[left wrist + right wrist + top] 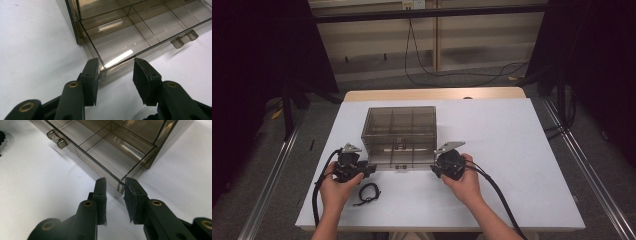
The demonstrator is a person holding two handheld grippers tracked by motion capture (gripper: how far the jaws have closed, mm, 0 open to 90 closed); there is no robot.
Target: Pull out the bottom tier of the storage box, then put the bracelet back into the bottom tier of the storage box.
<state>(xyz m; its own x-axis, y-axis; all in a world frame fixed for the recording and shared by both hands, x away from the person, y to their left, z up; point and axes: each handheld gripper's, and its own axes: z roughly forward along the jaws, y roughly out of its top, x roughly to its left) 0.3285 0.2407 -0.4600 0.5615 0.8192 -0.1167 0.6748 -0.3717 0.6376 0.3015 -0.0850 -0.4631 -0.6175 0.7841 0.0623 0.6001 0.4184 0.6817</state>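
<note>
A smoky clear plastic box (399,125) with several compartments stands mid-table, and a low divided tray (399,159) juts from its front. My left gripper (353,166) is at the tray's front left corner. In the left gripper view the corner (101,67) lies between the jaws of the left gripper (115,67); one fingertip (91,72) touches it and the other stands apart. My right gripper (448,164) is at the front right corner. In the right gripper view that corner (121,185) sits between the spread jaws of the right gripper (115,187), close to one fingertip (132,192).
A black looped strap (368,193) lies on the white table (522,165) near the left hand. Two small latch tabs (57,140) stick out from the tray's front wall. Dark curtains and metal rails flank the table, and cables run on the floor behind.
</note>
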